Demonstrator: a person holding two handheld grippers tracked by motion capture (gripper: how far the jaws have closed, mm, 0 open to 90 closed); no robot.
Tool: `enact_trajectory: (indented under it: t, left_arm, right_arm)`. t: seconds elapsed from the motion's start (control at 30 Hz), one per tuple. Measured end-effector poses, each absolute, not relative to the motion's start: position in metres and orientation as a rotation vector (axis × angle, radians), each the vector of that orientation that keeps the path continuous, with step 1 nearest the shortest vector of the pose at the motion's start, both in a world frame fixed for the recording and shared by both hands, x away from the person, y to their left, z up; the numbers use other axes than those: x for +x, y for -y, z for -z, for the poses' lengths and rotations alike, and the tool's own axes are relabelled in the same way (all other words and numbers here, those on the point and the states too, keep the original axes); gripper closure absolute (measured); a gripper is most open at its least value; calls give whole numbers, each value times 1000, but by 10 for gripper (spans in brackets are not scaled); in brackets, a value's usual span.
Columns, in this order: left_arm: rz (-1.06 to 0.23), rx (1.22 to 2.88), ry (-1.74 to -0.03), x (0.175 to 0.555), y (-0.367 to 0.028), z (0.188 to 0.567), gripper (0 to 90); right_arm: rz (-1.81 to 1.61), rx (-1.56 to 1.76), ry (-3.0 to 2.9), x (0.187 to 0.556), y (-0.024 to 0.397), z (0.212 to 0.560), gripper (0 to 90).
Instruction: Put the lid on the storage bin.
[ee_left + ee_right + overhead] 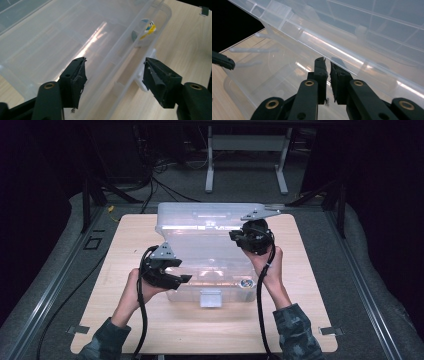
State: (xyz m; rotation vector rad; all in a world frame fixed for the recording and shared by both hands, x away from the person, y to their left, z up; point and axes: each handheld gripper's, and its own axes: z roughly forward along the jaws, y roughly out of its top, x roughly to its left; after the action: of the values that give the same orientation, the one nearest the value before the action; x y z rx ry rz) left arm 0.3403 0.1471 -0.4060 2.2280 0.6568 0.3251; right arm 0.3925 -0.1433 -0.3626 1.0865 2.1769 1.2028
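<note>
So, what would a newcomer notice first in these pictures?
A large clear plastic box stands mid-table with its lid raised at the far side. The left gripper, fingers apart, is at its near-left rim. The right gripper, fingers together, is up under the lid's edge.

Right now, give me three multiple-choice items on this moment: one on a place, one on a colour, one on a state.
1. Where does the plastic storage box stand?
A. on the wooden tabletop
B. on the floor
C. on a shelf

2. What colour is the box?
A. red
B. clear
C. black

3. How do the jaws of the left hand-held gripper stand?
A. shut tight
B. open
C. clamped on a cable

Answers:
1 A: the box's base rests on the wood.
2 B: the tabletop shows through its walls.
3 B: a wide gap separates the jaws, with the box's rim running between them.
</note>
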Motion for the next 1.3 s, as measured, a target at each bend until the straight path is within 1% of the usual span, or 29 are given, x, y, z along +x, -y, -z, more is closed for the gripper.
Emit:
enact_trajectory:
  t: [0.2,0.33,0.5,0.7,0.83,0.93,1.07,1.3]
  left_arm:
    - [-336,2208,-690,328,-166,400,218]
    - [-346,2198,-724,321,-180,399,162]
    - [-360,2201,-782,319,-197,406,148]
    - [-337,2217,-835,321,-211,422,136]
    - [-346,2218,-876,322,-218,435,76]
    - [-343,2218,-901,322,-222,445,69]
    - [-298,2255,-922,324,-223,459,63]
    - [-292,2253,-938,326,-224,468,36]
  right_arm:
    - [-1200,1076,-2187,388,143,364,835]
    - [-1198,1068,-2191,386,142,366,834]
    - [-1195,1066,-2209,382,143,370,834]
    - [-1180,1068,-2225,376,143,377,833]
    - [-1188,1067,-2235,371,145,380,833]
    - [-1189,1074,-2239,368,147,382,833]
    - [-1187,1077,-2257,364,149,387,832]
    - [-1192,1078,-2280,352,153,394,830]
